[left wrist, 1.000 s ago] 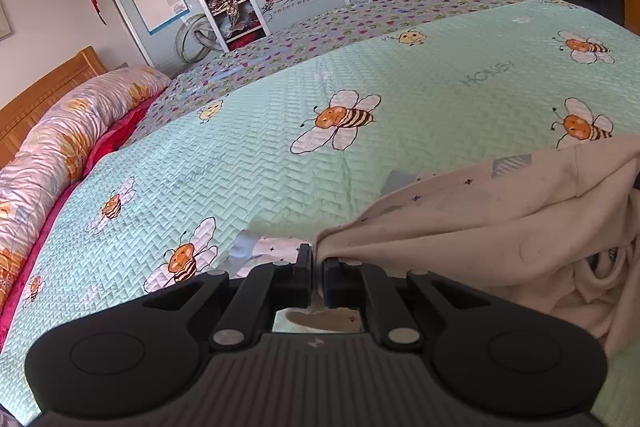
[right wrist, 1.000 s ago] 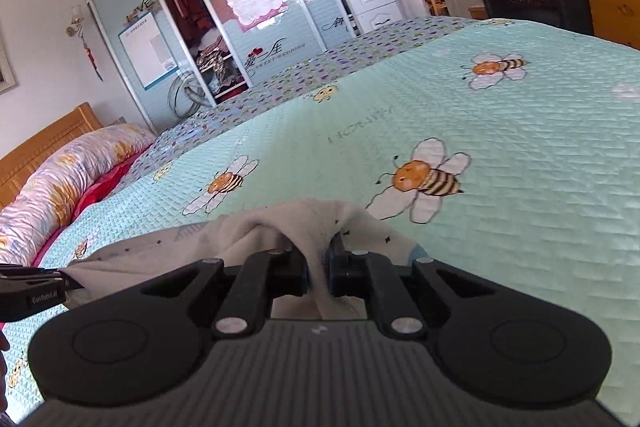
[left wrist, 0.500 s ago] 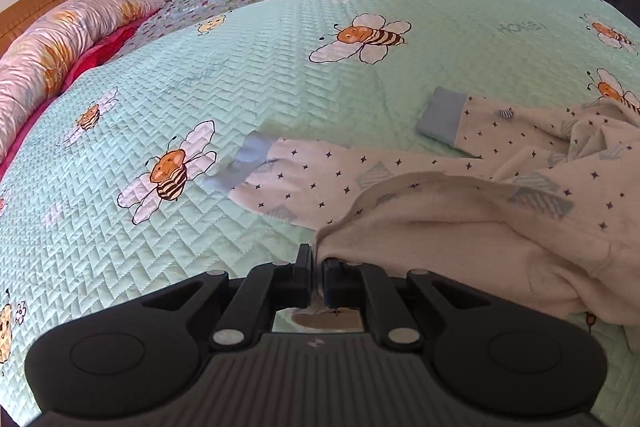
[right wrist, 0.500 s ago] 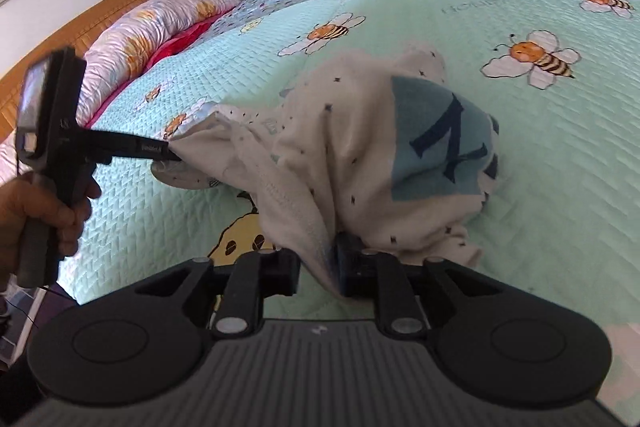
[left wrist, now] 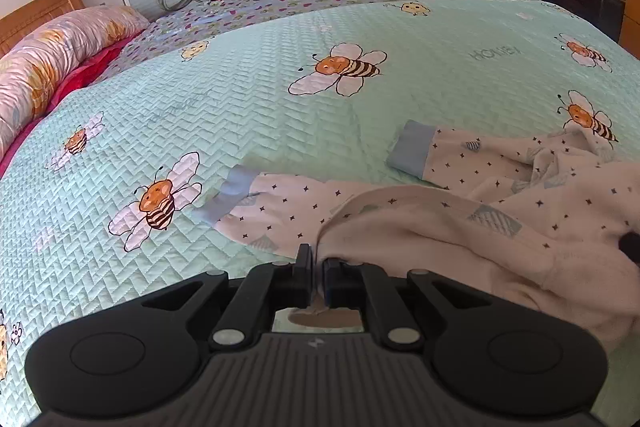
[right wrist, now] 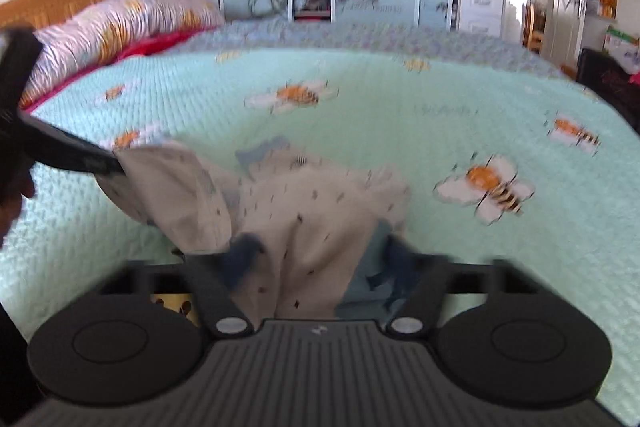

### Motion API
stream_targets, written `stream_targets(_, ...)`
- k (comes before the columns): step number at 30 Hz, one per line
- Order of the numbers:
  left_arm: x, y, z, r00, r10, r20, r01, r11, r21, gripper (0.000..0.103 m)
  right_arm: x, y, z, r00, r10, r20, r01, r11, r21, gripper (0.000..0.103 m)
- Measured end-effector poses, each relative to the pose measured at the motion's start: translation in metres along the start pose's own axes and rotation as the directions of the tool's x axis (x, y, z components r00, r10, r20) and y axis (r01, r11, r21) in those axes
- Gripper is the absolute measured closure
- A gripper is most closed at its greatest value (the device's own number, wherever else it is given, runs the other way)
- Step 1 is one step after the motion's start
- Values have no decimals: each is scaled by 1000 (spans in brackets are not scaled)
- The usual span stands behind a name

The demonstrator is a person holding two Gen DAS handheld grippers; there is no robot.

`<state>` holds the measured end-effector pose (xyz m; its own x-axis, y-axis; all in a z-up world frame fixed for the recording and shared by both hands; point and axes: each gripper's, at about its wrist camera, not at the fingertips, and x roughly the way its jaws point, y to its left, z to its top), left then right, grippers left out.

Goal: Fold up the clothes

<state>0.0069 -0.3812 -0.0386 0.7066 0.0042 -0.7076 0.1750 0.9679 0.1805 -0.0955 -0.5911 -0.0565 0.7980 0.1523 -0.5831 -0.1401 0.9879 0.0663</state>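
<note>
The right gripper [right wrist: 316,259] has just let its jaws spread apart. A second ago they pinched the little cream top [right wrist: 304,227]; now the cloth only lies loose between them. The left gripper [left wrist: 316,267] is squeezed tight on the top's edge, the same as a second ago. The top has come down and lies on the bee blanket [left wrist: 240,115] right in front of both grippers, with its two blue-cuffed sleeves [left wrist: 412,151] stretched out ahead of the left one. I think the laying out is nearly finished, so the folding can start soon.
</note>
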Motion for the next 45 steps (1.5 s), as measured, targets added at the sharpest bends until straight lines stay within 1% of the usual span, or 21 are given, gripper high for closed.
stream_targets(3, -6, -1, -1, 1000, -24, -2, 24, 1000, 18, 96, -7, -25, 1, 999, 4, 52, -12, 988, 152, 83)
stream_targets(5, -11, -1, -2, 998, -61, 1, 61, 998, 31, 92, -21, -51, 2, 995, -56, 85, 34, 970, 241, 84)
stream_targets(6, -14, -3, -2, 995, -100, 6, 99, 994, 37, 89, -27, -65, 0, 992, -88, 88, 60, 958, 279, 84)
stream_targets(9, -23, -12, -5, 979, -201, 28, 199, 977, 79, 83, -32, -103, -16, 989, -150, 9, 136, 920, 368, 84)
stream_targets(11, -28, -18, -9, 971, -236, 47, 229, 966, 116, 80, -29, -121, -36, 981, -182, -72, 195, 887, 418, 84)
stream_targets(14, -32, -21, -11, 961, -267, 69, 255, 957, 139, 63, -31, -127, -57, 980, -168, -108, 199, 871, 449, 83)
stream_targets(17, -29, -18, -12, 960, -272, 72, 259, 954, 153, 59, -43, -123, -57, 981, -165, -106, 195, 864, 465, 77)
stream_targets(19, -24, -22, -14, 960, -274, 62, 259, 948, 184, 54, -58, -117, -48, 981, -185, -54, 190, 878, 439, 64)
stream_targets(21, -16, -32, -18, 957, -287, 38, 272, 937, 221, 49, -67, -105, -33, 978, -206, 13, 189, 918, 349, 38)
stream_targets(24, -3, -51, -27, 951, -309, -20, 305, 926, 220, 48, -58, -77, -14, 986, -153, 62, 140, 974, 176, 29)
stream_targets(26, 2, -60, -31, 946, -322, -37, 323, 927, 188, 48, -41, -59, -9, 992, -117, 55, 113, 991, 75, 28)
stream_targets(28, 4, -65, -33, 946, -322, -46, 325, 932, 157, 48, -19, -42, -10, 992, -125, 23, 126, 991, -34, 28)
stream_targets(29, 0, -63, -33, 946, -320, -42, 323, 935, 147, 48, -7, -35, -12, 990, -139, 0, 138, 987, -86, 30)
stream_targets(31, -8, -59, -33, 948, -315, -32, 317, 940, 128, 48, 16, -21, -15, 985, -170, -39, 160, 970, -184, 53)
stream_targets(32, -12, -54, -35, 952, -305, -28, 306, 944, 127, 48, 22, -16, -16, 982, -182, -42, 169, 963, -210, 70)
stream_targets(33, -17, -50, -36, 955, -294, -23, 295, 947, 127, 48, 25, -13, -14, 983, -179, -35, 168, 964, -208, 81)
stream_targets(36, -27, -30, -39, 967, -256, -14, 256, 961, 106, 48, 21, -5, 1, 988, -157, -6, 154, 976, -155, 89)
stream_targets(38, -33, -10, -39, 972, -236, -6, 236, 969, 69, 48, 14, 4, 15, 994, -106, 33, 109, 988, -106, 90)
stream_targets(41, -42, 23, -39, 980, -196, 19, 196, 981, 8, 48, 3, 20, 40, 996, 65, 66, -66, 998, 19, 90)
stream_targets(43, -48, 48, -39, 985, -170, 40, 171, 984, -42, 48, -3, 26, 58, 972, 214, 101, -228, 962, 150, 90)
stream_targets(45, -55, 70, -39, 987, -149, 59, 154, 984, -94, 48, -12, 29, 76, 929, 329, 169, -363, 896, 255, 90)
